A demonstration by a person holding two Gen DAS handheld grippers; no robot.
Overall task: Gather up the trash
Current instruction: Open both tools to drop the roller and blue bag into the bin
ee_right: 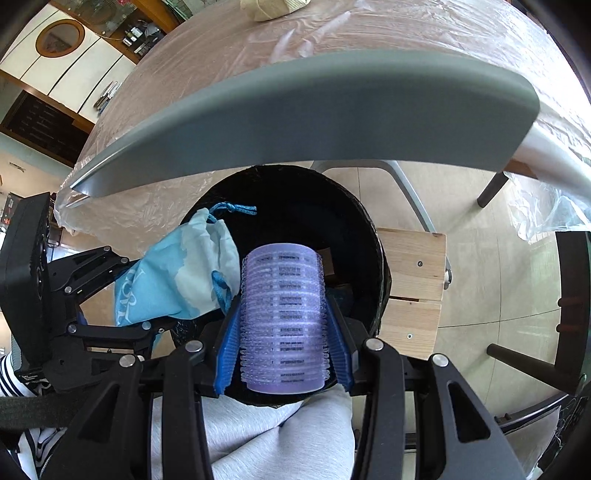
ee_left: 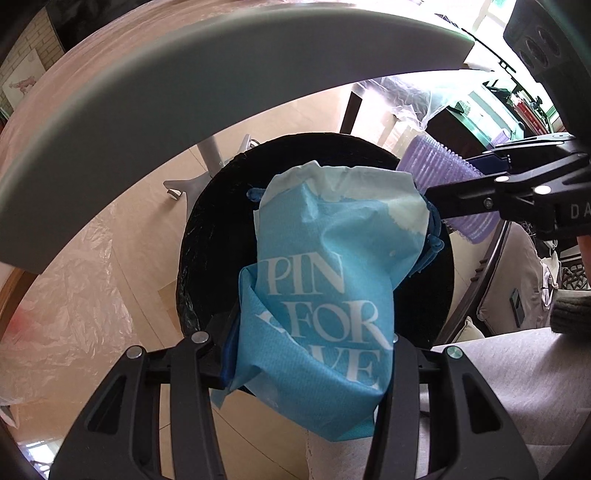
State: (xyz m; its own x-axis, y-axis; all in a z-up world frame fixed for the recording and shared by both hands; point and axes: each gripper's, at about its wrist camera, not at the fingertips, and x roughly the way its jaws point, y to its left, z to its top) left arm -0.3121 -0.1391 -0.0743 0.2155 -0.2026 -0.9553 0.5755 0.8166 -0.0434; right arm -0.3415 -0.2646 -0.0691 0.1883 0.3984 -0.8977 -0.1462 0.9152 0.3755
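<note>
The blue drawstring fabric pouch with white lettering (ee_left: 325, 280) is clamped between the fingers of the left gripper (ee_left: 310, 343) and hangs directly over the open mouth of the round black bin lined with a black plastic bag (ee_left: 207, 236); its gathered, paler end with the blue cord (ee_right: 231, 210) points toward the far rim. The ribbed translucent purple plastic cylinder (ee_right: 282, 317) is clamped between the blue pads (ee_right: 227, 347) of the right gripper (ee_right: 282, 332), also above the bin mouth, just beside the pouch on its right. From the left wrist camera, the cylinder and the right gripper's fingers enter from the right edge, close to the top of the pouch. The bin stands on a pale tiled floor (ee_left: 140, 206). Above it curves the grey edge of a table (ee_right: 295, 110), whose top is covered with clear plastic sheeting (ee_right: 295, 33). A light wooden slatted seat (ee_right: 413, 273) stands beside the right rim of the bin. Below the grippers, the person's grey trousered legs (ee_right: 280, 435) are at the near rim.
</note>
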